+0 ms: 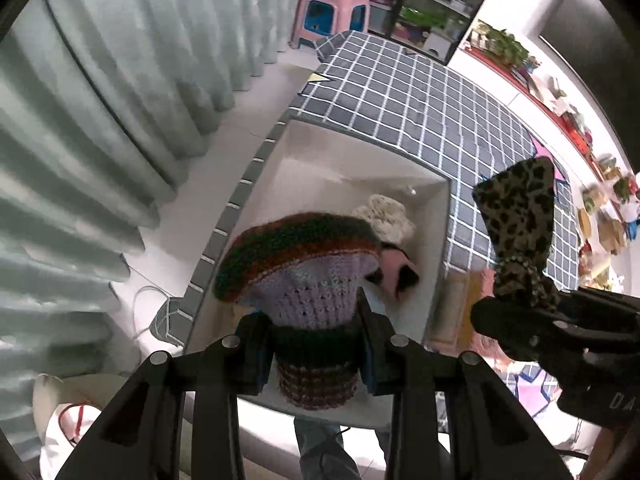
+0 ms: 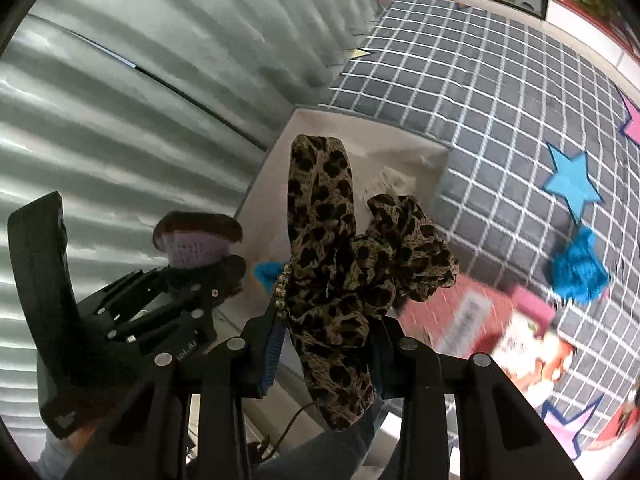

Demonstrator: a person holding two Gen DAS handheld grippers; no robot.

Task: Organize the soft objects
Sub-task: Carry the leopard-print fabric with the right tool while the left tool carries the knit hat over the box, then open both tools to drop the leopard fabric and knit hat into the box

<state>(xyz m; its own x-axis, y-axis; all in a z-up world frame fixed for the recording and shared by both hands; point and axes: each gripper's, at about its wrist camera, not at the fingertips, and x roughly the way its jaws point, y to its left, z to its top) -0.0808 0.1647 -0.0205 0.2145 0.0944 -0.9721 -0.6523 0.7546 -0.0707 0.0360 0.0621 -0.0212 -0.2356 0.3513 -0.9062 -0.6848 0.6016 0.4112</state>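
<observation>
My left gripper (image 1: pixel 316 344) is shut on a striped crocheted piece (image 1: pixel 296 264) in green, rust and lilac, held above a white bin (image 1: pixel 320 148). The bin holds a cream crocheted item (image 1: pixel 386 216) and a pink and black soft item (image 1: pixel 396 274). My right gripper (image 2: pixel 326 344) is shut on a leopard-print scrunchie with a long tail (image 2: pixel 324 216), held over the same bin (image 2: pixel 436 160). The right gripper shows in the left wrist view (image 1: pixel 532 312) with the scrunchie (image 1: pixel 518 204). The left gripper shows in the right wrist view (image 2: pixel 200 268).
A grey checked mat (image 1: pixel 420 96) with star patches covers the floor around the bin. A blue fuzzy item (image 2: pixel 578 268) and red and white packets (image 2: pixel 532 344) lie on it. A pale curtain (image 1: pixel 100 120) hangs on the left. A pink stool (image 1: pixel 332 12) stands far back.
</observation>
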